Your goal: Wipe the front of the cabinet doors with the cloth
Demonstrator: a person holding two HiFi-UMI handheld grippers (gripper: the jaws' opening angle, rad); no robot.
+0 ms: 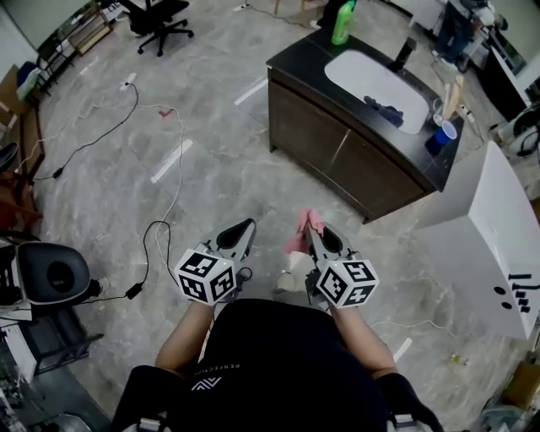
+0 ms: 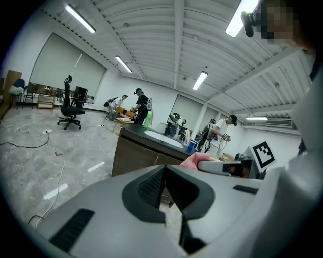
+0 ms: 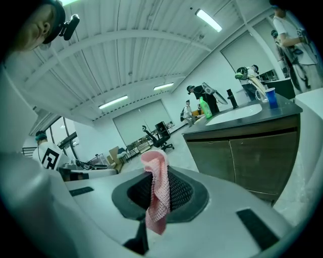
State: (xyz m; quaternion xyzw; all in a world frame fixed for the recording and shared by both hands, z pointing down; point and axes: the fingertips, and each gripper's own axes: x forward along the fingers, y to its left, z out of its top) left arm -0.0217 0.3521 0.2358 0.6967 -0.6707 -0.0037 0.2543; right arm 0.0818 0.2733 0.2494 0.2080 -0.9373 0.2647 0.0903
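Note:
The dark brown cabinet doors (image 1: 337, 153) stand under a black counter with a white sink (image 1: 380, 89), up and right of me across bare floor. My right gripper (image 1: 311, 229) is shut on a pink cloth (image 1: 302, 231), which hangs folded from between the jaws (image 3: 157, 194). My left gripper (image 1: 244, 228) is held beside it, shut, with nothing in it. Both point towards the cabinet, well short of it. The right gripper view has the doors (image 3: 252, 162) at its right. In the left gripper view the cabinet (image 2: 135, 156) is ahead and the cloth (image 2: 194, 161) shows at the right.
A green bottle (image 1: 342, 24) and a blue cup (image 1: 445, 133) stand on the counter. A white box (image 1: 498, 232) stands to the cabinet's right. Cables (image 1: 160, 240) trail over the floor at the left, near a black round device (image 1: 52, 274). An office chair (image 1: 160, 21) is far back.

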